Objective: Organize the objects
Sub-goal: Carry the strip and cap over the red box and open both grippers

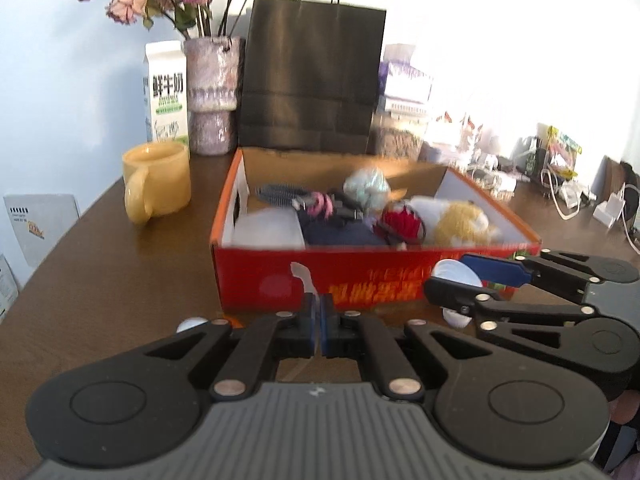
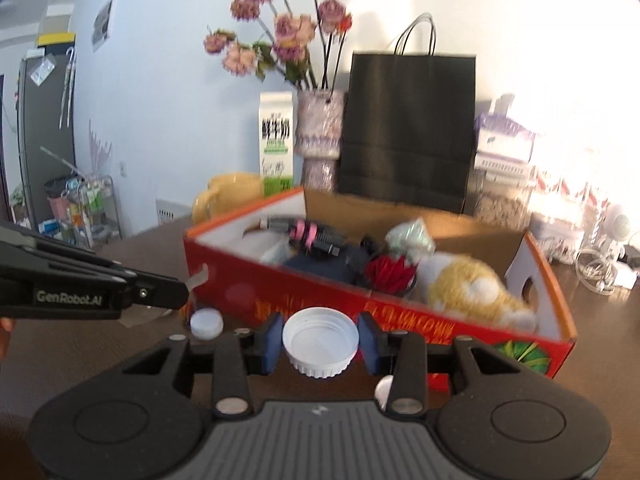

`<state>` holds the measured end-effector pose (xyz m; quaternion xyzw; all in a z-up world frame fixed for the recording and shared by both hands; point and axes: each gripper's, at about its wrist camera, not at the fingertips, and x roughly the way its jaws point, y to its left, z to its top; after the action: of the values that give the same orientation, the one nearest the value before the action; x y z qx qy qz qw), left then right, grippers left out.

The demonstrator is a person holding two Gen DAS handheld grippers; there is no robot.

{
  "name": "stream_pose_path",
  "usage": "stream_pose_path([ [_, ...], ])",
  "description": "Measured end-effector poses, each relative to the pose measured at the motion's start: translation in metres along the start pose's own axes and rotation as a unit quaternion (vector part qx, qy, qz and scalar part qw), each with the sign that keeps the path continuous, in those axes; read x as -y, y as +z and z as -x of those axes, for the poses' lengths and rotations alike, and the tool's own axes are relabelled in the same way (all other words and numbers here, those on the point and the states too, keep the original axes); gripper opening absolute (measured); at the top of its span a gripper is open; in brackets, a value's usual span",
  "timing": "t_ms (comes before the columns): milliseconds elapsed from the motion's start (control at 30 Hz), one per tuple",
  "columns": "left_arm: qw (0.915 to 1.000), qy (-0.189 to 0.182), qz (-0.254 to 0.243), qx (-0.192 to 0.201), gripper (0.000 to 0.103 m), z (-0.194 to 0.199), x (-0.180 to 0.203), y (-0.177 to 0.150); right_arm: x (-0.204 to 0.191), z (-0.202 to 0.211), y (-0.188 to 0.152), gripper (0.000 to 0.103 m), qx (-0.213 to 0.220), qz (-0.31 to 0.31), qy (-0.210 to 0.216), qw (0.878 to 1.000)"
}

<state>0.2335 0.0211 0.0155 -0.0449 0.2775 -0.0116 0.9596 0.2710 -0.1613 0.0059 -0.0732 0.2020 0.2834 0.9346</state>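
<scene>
A red cardboard box (image 1: pixel 360 280) (image 2: pixel 320 300) sits on the brown table, holding a plush toy (image 1: pixel 460 220) (image 2: pixel 472 284), a hair brush (image 2: pixel 312 236), a red item and dark cloth. My right gripper (image 2: pixel 322 340) is shut on a white jar lid (image 2: pixel 320 340), held just in front of the box; it shows at the right of the left wrist view (image 1: pixel 460 280). My left gripper (image 1: pixel 319 328) is shut and empty, in front of the box wall. A small white cap (image 2: pixel 206 322) lies on the table near the box.
A yellow mug (image 1: pixel 158 182), a milk carton (image 1: pixel 166 92), a vase of dried roses (image 1: pixel 212 96) and a black paper bag (image 1: pixel 312 76) stand behind and left of the box. Cables and clutter (image 1: pixel 560 184) lie at the far right.
</scene>
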Motion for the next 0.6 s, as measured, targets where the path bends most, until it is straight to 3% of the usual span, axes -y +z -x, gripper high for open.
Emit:
stream_pose_path([
  [367,0.9989,0.013,-0.016,0.042,0.003,0.0,-0.007,0.051,0.027,-0.005,0.038,0.039,0.039,0.006,-0.03,0.999],
  [600,0.9984,0.001,-0.034,0.046,0.003,-0.028,0.009,0.076,0.045,-0.031,0.052,0.039,0.044,-0.006,-0.029,0.999],
])
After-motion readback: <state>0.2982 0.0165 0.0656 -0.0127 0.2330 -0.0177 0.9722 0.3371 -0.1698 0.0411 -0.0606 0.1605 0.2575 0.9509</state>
